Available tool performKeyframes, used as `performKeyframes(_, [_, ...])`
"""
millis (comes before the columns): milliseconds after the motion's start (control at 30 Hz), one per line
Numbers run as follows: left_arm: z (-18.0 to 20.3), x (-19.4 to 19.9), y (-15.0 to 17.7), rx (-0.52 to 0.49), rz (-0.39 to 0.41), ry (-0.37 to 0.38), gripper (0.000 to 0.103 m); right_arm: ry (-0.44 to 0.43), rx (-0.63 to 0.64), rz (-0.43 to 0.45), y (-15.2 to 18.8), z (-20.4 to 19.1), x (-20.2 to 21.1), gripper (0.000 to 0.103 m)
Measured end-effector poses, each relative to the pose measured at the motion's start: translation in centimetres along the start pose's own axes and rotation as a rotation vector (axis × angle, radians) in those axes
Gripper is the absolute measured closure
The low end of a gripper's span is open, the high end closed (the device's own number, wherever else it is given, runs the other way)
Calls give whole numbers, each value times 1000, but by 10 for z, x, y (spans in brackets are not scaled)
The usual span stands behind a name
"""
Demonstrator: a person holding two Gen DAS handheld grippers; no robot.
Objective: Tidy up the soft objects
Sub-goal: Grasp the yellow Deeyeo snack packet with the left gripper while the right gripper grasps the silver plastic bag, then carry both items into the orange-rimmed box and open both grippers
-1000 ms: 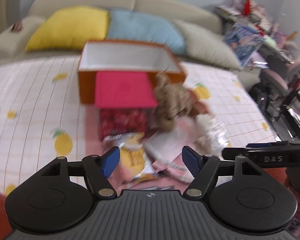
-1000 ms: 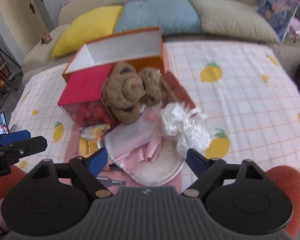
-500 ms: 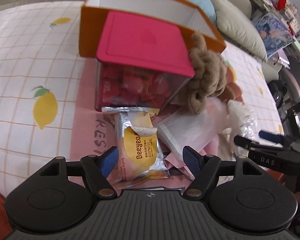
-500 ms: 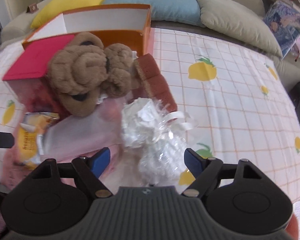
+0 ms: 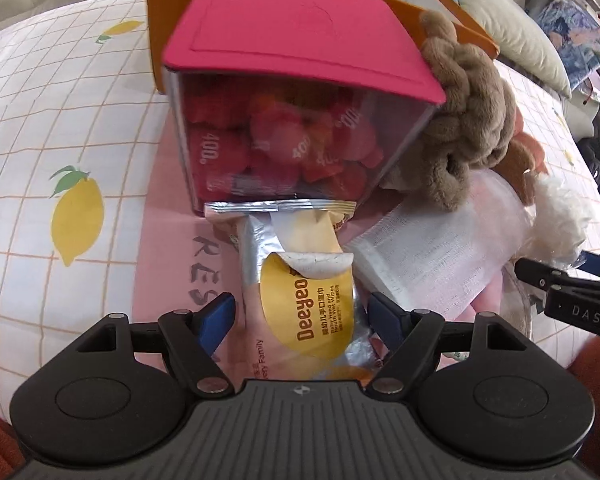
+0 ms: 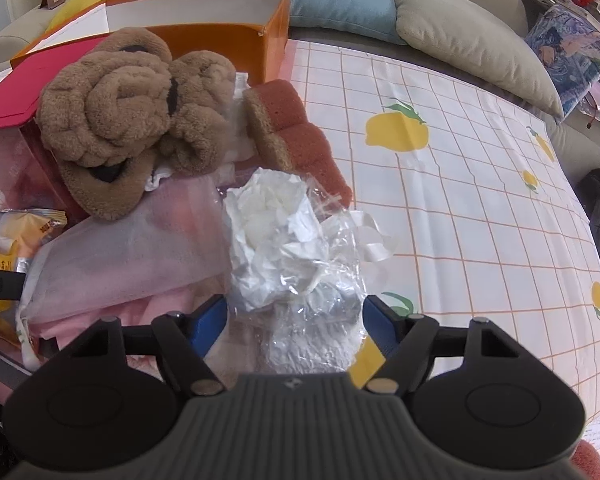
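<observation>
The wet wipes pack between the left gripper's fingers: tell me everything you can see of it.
The wet wipes pack is a soft foil pouch, silver and pale pink, with a yellow oval label reading Deeyeo. Its resealable flap is peeled partly up, the white underside curling over. It lies flat on the pink cloth, its far crimped end against the clear box with the pink lid. The left gripper straddles its near end, jaws open, pads not pressing. A white gauzy bag lies beside it.

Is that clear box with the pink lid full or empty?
Looks about full. Through the clear box's front wall, red packets are piled nearly up to the pink lid, which sits closed on top. Its back is hidden.
</observation>
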State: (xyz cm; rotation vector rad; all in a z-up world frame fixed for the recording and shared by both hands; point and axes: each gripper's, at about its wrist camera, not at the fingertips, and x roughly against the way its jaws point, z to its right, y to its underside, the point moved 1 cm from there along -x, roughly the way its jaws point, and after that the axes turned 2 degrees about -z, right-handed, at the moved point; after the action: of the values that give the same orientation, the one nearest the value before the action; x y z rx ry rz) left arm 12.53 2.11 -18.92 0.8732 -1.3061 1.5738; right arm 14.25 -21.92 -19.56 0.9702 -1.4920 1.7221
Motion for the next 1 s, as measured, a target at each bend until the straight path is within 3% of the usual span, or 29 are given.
performKeyframes(133, [4,-2,3,-37,15,-34,18,24,-3,1,1,2,-4,45])
performKeyframes(300, [5,4,5,-68,27,-15,40,58,-11,22,0,3,4,53])
performKeyframes(400, [3,9,9,-67,39,-15,44,66,-2,60,-1,-1,15,54])
performKeyframes(767, [-11,69,17,-20,148,32,46,47,30,149,-3,-17,68,55])
performKeyframes(1000, [-14,122,11,-3,271,95,46,-58,6,219,-23,-28,113,55])
